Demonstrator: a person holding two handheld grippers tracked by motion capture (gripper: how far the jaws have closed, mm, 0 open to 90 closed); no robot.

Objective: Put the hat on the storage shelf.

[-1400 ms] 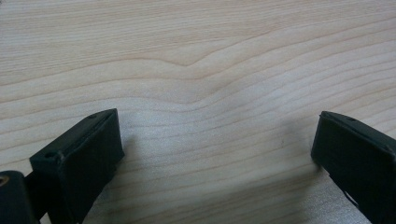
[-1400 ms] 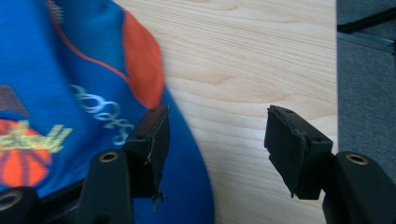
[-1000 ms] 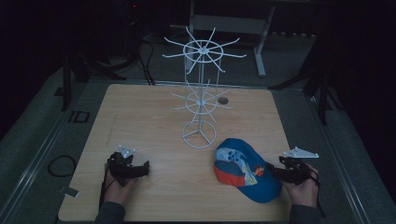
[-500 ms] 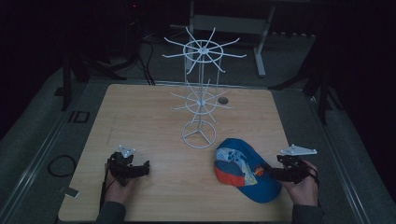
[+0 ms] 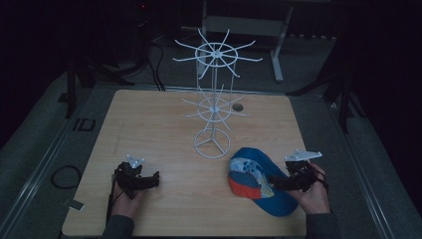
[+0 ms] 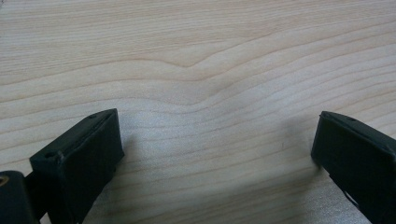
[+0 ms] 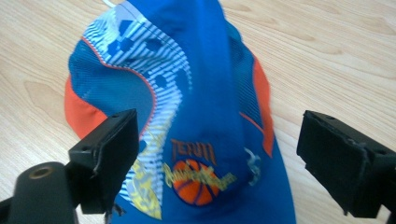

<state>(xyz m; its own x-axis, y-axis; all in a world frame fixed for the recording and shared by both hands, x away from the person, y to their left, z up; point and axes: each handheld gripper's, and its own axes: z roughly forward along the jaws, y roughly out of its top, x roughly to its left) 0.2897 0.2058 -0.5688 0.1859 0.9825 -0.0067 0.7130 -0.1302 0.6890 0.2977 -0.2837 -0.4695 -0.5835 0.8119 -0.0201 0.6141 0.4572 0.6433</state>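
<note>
Two tools open, cap not yet gripped

Two tools are seen at the near edge of the worktop (image 5: 149, 119), both with jaws spread and nothing held. The white wire rack (image 5: 214, 99) is taken as the landmark throughout.

The cap (image 5: 256, 179), blue with orange panels and a basketball emblem on its front, lies flat on the worktop just in front of the rack's ring base and slightly to its right. The right tool (image 5: 278, 183) is positioned at the cap's right-hand side, at or just over its edge in the high view. In the right gripper view the cap (image 7: 201, 102) is framed between the open jaws, its crown running up the middle; contact cannot be confirmed.

The left tool (image 5: 154, 178) rests well to the left of the rack's base, open over bare wood, with nothing between its jaws in the left gripper view.

The step in hand is judged to be the grasp of the cap, presumably for hanging on one of the rack's arms. It is advised that the jaws be lowered until a fold of fabric or the brim edge lies fully between them before closing, since a shallow pinch on soft cloth is likely to slip. The cap should be lifted clear of the ring base so that the rack, which looks light, is not knocked.
</note>
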